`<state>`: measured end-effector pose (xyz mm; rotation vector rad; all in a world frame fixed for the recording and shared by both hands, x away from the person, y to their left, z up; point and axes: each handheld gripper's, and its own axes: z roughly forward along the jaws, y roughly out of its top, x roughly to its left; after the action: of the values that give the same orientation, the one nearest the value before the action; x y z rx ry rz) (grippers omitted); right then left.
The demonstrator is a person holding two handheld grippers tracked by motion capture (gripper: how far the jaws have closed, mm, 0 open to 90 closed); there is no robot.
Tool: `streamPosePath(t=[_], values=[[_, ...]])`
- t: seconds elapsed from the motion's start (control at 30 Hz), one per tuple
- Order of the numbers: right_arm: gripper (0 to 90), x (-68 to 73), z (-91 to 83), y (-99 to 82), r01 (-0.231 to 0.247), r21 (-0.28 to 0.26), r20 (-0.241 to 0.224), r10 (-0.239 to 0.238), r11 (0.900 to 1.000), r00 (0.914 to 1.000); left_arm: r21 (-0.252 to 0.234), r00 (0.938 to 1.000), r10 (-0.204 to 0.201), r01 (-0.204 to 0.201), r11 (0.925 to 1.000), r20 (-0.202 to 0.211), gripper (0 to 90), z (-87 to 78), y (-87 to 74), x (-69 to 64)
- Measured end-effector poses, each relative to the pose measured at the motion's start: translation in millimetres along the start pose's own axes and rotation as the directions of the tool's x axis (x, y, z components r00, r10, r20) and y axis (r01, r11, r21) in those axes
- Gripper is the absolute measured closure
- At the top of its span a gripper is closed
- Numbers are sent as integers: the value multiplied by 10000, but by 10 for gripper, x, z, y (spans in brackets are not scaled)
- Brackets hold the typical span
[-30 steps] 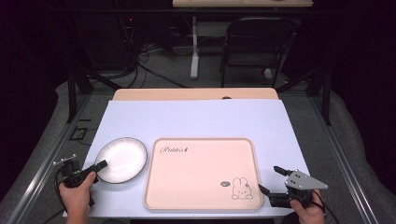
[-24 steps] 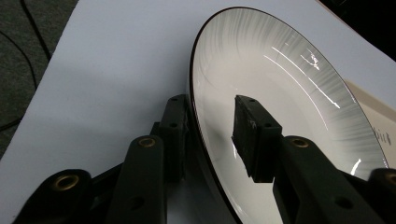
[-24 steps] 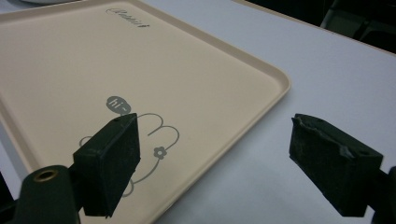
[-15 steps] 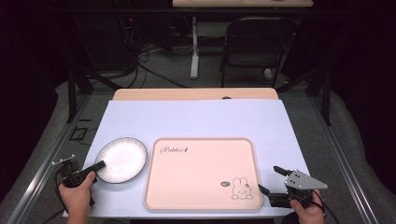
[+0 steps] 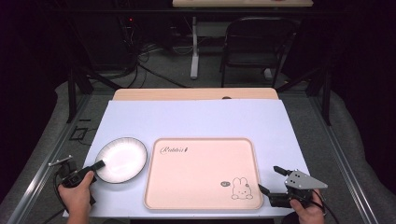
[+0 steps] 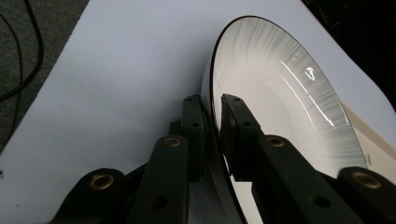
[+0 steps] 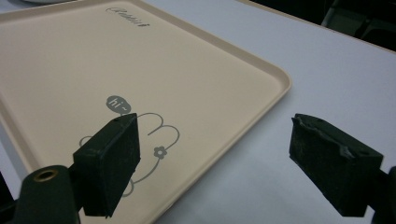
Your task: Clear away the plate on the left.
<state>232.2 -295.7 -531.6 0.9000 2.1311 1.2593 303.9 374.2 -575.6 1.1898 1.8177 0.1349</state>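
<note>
White plate [image 5: 121, 159] lying left of the pink tray [image 5: 201, 172], its near rim clamped by the just-closing left gripper [image 5: 99, 164]; right gripper [image 5: 270, 179] held wide open, nothing gripped.

Each black gripper [image 6: 212, 116] has brass-ringed screw holes; the right gripper [image 5: 272, 179] carries a grey three-cornered plate.

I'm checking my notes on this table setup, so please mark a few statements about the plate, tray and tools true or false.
1. The left tool is clamped on the rim of the plate. True.
2. The plate sits on the tray. False: it lies on the white mat, left of the tray.
3. The right tool stands open, holding nothing. True.
4. The tray shows a cat. False: a rabbit drawing.
</note>
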Motion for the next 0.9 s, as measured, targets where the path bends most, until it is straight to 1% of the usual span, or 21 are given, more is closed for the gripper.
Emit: streamPosePath(t=[0.03, 0.2, 0.23, 0.53, 0.6, 0.7, 0.83, 0.9], values=[[157, 0, 0, 0, -10, 2, 6, 10, 10000, 10000, 11, 9998, -174, 174, 9998, 70, 810, -2, 4, 11], [157, 0, 2, 1, -5, 16, -3, 5, 10000, 10000, 26, 9992, -342, 341, 9994, 217, 822, -3, 9, 34], [157, 1, 2, 1, -2, 14, -5, 2, 10000, 10000, 23, 9988, -431, 430, 9991, 236, 823, -3, 10, 36], [157, 1, 0, 0, 17, -19, -4, -17, 10000, 10000, 26, 9986, -506, 506, 9987, 166, 828, -5, 15, 26], [157, 1, 0, 0, 19, -21, -2, -19, 10000, 10000, -1, 9982, -574, 574, 9984, 149, 829, -3, 17, 19], [157, 3, -1, -1, 48, -30, 4, -48, 10000, 10000, 13, 9987, -500, 500, 9987, 123, 829, -11, 22, 9], [157, 3, -2, -1, 41, -34, 9, -41, 10000, 10000, -111, 9989, -455, 456, 9989, 117, 832, -15, 27, -15], [157, 3, -2, -1, 46, -36, 12, -46, 10000, 10000, -166, 9996, -272, 273, 9995, 80, 835, -32, 37, -48]])
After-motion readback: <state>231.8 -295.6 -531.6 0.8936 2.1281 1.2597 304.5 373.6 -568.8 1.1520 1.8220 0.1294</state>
